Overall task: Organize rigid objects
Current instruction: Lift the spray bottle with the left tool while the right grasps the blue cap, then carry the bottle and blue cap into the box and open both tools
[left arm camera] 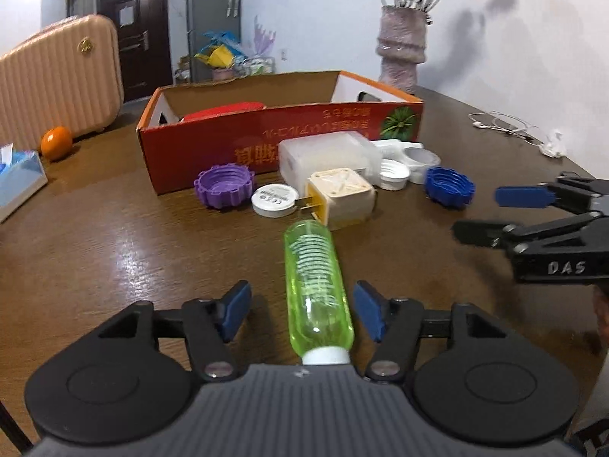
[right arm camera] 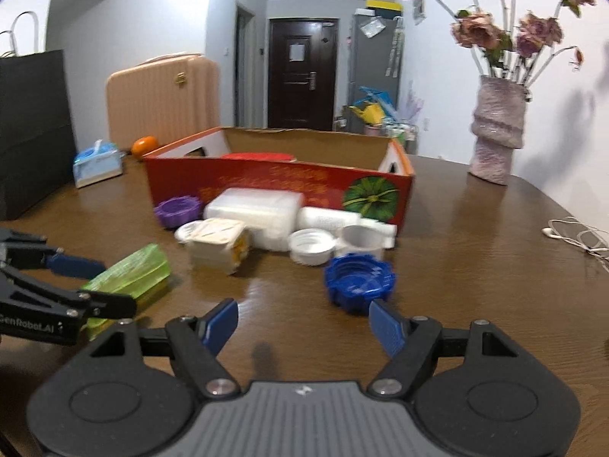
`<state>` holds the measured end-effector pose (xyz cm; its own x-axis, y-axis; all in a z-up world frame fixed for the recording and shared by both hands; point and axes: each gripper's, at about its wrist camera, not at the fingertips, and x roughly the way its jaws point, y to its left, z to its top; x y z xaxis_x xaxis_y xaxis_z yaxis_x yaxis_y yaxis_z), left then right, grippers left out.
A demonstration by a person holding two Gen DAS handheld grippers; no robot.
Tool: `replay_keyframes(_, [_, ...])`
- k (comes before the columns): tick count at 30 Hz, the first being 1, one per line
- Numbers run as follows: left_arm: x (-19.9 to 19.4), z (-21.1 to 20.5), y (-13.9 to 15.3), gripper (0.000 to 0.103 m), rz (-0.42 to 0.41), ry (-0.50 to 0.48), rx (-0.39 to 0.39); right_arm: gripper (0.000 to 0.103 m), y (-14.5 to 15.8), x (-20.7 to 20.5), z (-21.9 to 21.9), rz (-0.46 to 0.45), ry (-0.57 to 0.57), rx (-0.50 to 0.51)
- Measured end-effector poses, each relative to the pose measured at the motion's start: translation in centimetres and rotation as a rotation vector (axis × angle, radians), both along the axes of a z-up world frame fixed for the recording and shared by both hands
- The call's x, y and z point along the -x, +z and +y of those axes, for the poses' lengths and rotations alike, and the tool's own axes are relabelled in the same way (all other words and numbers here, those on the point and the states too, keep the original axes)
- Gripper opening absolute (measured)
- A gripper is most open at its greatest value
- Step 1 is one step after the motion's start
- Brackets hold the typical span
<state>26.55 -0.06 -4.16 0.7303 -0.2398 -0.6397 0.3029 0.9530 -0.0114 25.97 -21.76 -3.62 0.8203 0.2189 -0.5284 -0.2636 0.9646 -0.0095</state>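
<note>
Bottle (left arm camera: 318,285), green, lay on tabletop (left arm camera: 114,247) between spread fingers of left gripper (left arm camera: 302,312). Right gripper (right arm camera: 302,323), fingers spread, empty, near blue cap (right arm camera: 357,280). Step: grasping; next likely closing, lifting to box (left arm camera: 228,152).

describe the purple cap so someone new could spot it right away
Find the red cardboard box on the brown table. At the left end of its front wall sits the purple cap, open side up. It's ridged, unlike the flat white disc beside it.
</note>
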Motion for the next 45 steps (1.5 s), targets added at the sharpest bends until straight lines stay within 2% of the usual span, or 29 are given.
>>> replay_keyframes(5, [-0.4,0.1,-0.2,0.051,-0.001,0.032,0.001,0.075,-0.3,-2.3,-1.2,0.005,-0.056,0.022])
replay_keyframes(6, [-0.4,0.1,-0.2,0.045,-0.002,0.036,0.0,0.075,-0.4,-2.8,-1.4,0.009,-0.066,0.023])
replay_keyframes(7, [-0.5,0.2,-0.1,0.032,-0.003,0.039,-0.003,0.074,-0.5,-3.5,-1.6,0.012,-0.072,0.019])
replay_keyframes(9, [-0.5,0.3,0.0,0.032,-0.001,0.048,-0.002,0.072,-0.6,-4.7,-1.8,0.024,-0.087,0.011])
replay_keyframes(12, [-0.5,0.6,0.1,0.031,0.007,0.06,0.011,0.053,-0.7,-6.1,-2.0,0.034,-0.095,0.001])
replay_keyframes(16, [0.7,1.0,0.7,0.031,-0.012,0.067,0.045,0.053,-0.8,-6.0,-2.0,0.047,-0.08,-0.001])
replay_keyframes(21, [2.5,1.1,2.3,0.031,-0.04,0.069,0.081,0.053,-0.6,-3.1,-2.0,0.047,-0.051,-0.029])
replay_keyframes(28, [2.3,1.2,6.3,0.031,-0.112,0.057,0.141,0.053,1.2,1.0,-2.6,0.004,-0.004,-0.061])
replay_keyframes(33, [-1.9,0.3,11.0,0.031,-0.15,0.005,0.186,0.053,4.9,0.2,-3.9,-0.088,0.033,-0.123])
replay_keyframes(38, [-9.4,-0.9,13.8,0.031,-0.116,0.027,0.172,0.053,7.8,-5.0,-4.4,-0.127,0.057,-0.123])
replay_keyframes(41, [-14.3,-1.6,13.9,0.031,-0.107,0.047,0.125,0.053,8.4,-9.5,-4.7,-0.095,0.064,-0.144])
replay_keyframes(45, [-20.3,-1.7,12.2,0.031,-0.057,0.094,0.064,0.053,8.0,-15.1,-4.3,-0.054,0.059,-0.124])
